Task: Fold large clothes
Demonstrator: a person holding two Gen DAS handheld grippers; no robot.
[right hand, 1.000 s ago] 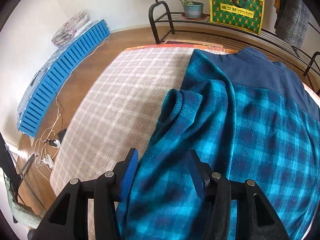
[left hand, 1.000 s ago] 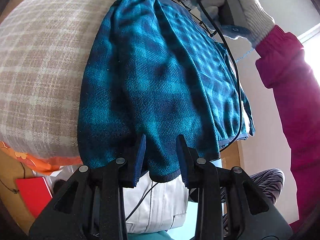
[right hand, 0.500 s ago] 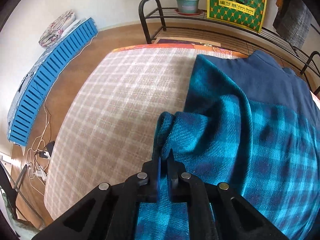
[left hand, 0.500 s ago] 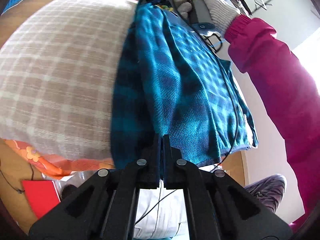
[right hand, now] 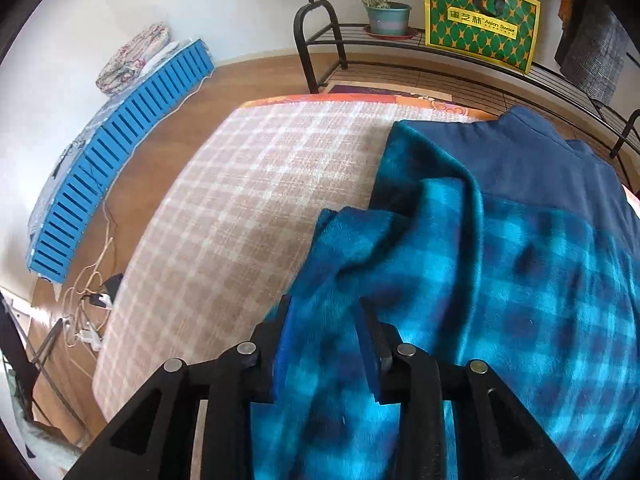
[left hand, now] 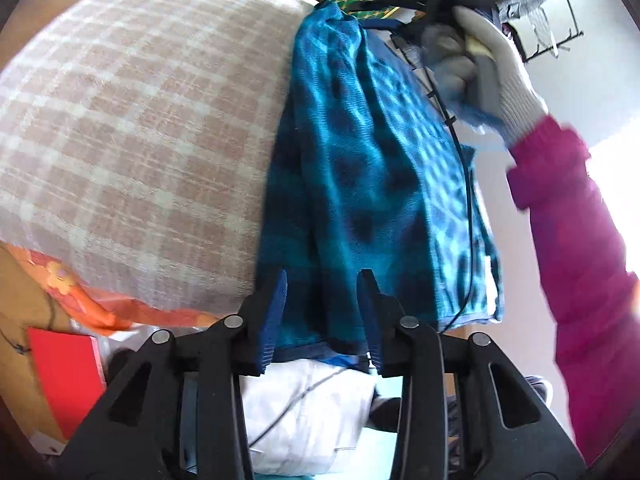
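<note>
A teal and navy plaid fleece garment (left hand: pixel 372 168) lies folded lengthwise on a beige checked bed cover (left hand: pixel 140 128). My left gripper (left hand: pixel 322 312) is open, its blue pads either side of the garment's hem at the bed's edge. In the right wrist view the garment (right hand: pixel 500 260) has a plain navy yoke at its far end. My right gripper (right hand: pixel 326 344) is open over a folded edge of the fleece, the cloth lying between the jaws. The right gripper, held by a gloved hand (left hand: pixel 480 68), also shows in the left wrist view.
A black metal rack (right hand: pixel 400 64) with a plant pot (right hand: pixel 388 16) and a green patterned bag (right hand: pixel 480 36) stands beyond the bed. A blue slatted panel (right hand: pixel 120 160) leans on the left wall, with cables (right hand: pixel 88 300) on the wooden floor. A red box (left hand: pixel 64 376) sits below the bed edge.
Both grippers were shut on the fleece half a second ago and have now opened, letting it go. The folded side of the garment now lies on the bed.
</note>
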